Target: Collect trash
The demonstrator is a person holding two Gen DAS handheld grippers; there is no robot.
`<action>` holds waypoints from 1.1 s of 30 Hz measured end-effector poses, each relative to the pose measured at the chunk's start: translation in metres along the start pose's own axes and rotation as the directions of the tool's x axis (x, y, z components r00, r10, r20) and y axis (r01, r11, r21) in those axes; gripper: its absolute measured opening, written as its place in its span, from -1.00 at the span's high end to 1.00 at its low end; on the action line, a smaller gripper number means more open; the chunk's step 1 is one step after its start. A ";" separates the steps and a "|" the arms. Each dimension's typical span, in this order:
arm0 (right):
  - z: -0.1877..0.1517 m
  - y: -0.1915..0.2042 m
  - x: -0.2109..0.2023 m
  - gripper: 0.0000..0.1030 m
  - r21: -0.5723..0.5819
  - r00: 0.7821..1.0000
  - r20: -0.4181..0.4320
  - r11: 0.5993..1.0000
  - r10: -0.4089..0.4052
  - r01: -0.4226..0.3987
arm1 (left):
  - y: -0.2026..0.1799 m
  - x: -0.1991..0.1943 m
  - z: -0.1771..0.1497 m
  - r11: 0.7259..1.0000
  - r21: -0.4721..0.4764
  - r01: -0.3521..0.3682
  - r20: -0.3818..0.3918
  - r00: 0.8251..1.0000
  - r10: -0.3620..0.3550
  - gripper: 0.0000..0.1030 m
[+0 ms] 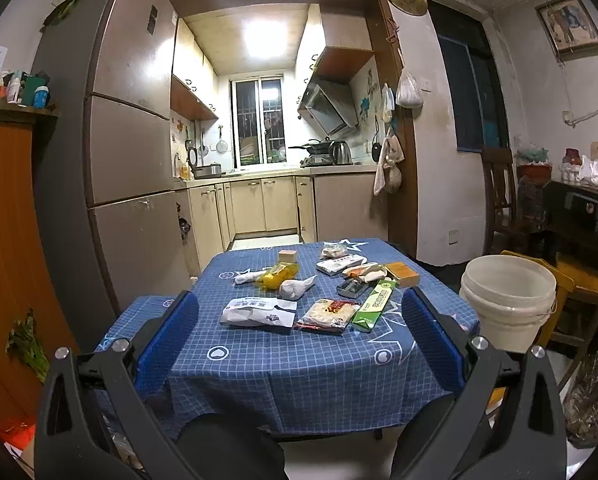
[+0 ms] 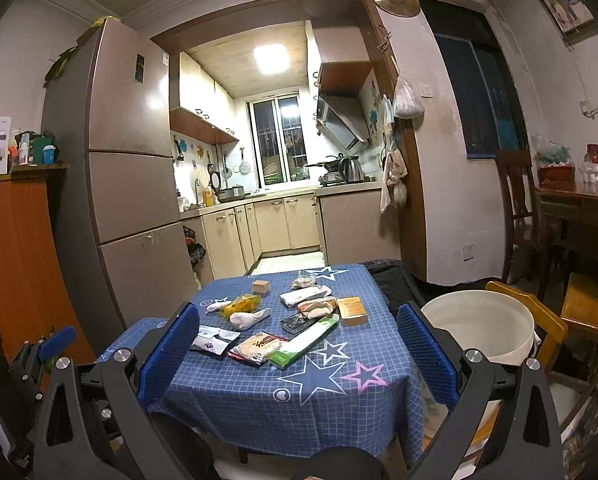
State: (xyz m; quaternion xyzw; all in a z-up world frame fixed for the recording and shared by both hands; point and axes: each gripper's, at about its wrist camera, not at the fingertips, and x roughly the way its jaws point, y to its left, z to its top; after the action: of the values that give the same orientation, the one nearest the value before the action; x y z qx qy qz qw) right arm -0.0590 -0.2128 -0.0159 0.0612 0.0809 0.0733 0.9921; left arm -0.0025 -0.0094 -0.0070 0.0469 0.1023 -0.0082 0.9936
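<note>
Left wrist view: trash lies scattered on the table (image 1: 283, 380), all of it uncollected. Nearest are a white wrapper (image 1: 257, 315), a noodle packet (image 1: 328, 315) and a green box (image 1: 373, 305); beyond them, toward 12 o'clock, a yellow bag (image 1: 277, 275), crumpled tissue (image 1: 295, 287) and a wooden box (image 1: 402, 274). The white bucket (image 1: 507, 300) stands at 3 o'clock beside the table; no trash shows in it, though its bottom is hidden. Left gripper (image 1: 299, 320) is spread wide, empty, short of the table. Right gripper (image 2: 297, 332) likewise, fingers apart, holding nothing. Assessment: collection not begun; every item remains.
</note>
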 end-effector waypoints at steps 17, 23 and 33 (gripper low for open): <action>0.002 0.004 -0.002 -0.91 -0.017 1.000 -0.008 1.000 -0.001 0.001 | 0.001 0.004 -0.004 1.000 0.012 -0.012 -0.016 1.000 0.012 -0.90; 0.002 0.006 -0.001 -0.91 -0.020 1.000 -0.008 1.000 -0.003 0.003 | -0.001 0.001 -0.004 1.000 0.016 0.001 -0.001 1.000 -0.001 -0.90; 0.001 0.007 -0.001 -0.91 -0.021 1.000 -0.009 1.000 -0.001 0.001 | -0.007 0.002 -0.006 0.998 0.051 -0.022 -0.007 1.000 0.022 -0.90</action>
State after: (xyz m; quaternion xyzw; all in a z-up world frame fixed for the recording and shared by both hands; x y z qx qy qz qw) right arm -0.0611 -0.2066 -0.0134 0.0505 0.0845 0.0739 0.9924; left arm -0.0017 -0.0161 -0.0141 0.0732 0.1051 0.0004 0.9918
